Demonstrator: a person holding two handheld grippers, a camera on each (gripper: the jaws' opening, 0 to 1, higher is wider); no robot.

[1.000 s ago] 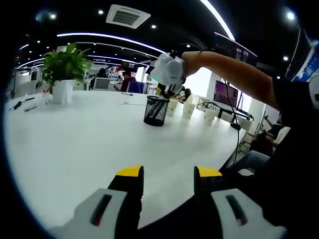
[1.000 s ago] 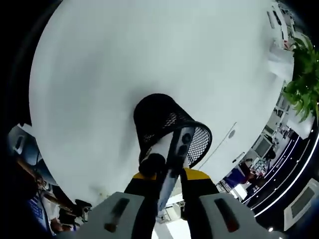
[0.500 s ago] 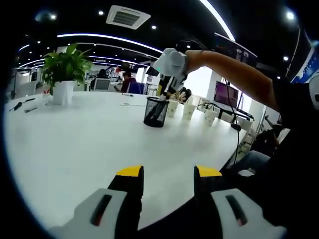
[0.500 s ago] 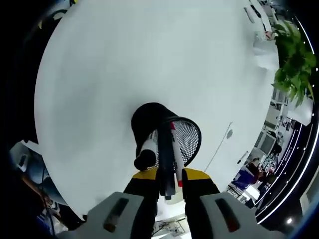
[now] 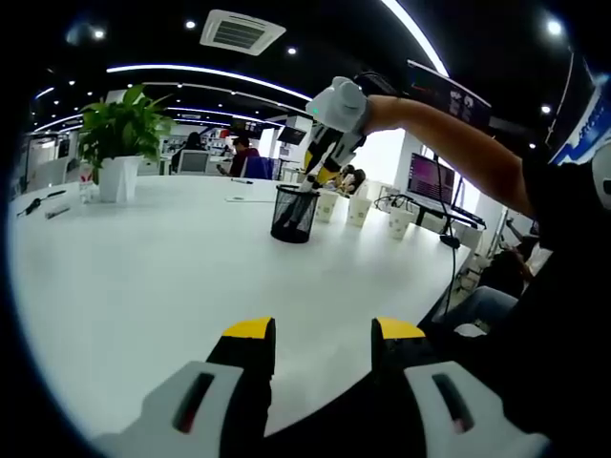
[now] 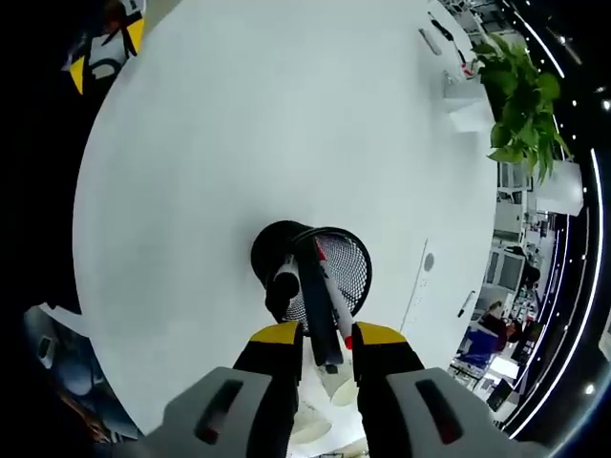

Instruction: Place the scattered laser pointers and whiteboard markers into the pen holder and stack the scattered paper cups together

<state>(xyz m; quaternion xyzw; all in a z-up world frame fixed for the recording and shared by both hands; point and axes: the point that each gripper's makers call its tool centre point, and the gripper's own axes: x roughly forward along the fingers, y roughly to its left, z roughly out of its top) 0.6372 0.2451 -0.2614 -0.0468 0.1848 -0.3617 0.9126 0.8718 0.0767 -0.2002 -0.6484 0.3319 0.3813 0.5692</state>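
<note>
Looking like an open-plan office: spreading wide, a white meeting table (image 5: 143,277); standing on it, a potted plant (image 5: 119,138); glowing overhead, recessed lights and a ceiling air vent (image 5: 242,31); sitting behind at monitors (image 5: 196,160), people.

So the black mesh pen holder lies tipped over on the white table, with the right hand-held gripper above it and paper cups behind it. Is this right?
Not quite. The pen holder is not tipped over: it stands upright on the white table, as the left gripper view shows. The rest holds: the right hand-held gripper is above it and the paper cups stand behind it.
</note>
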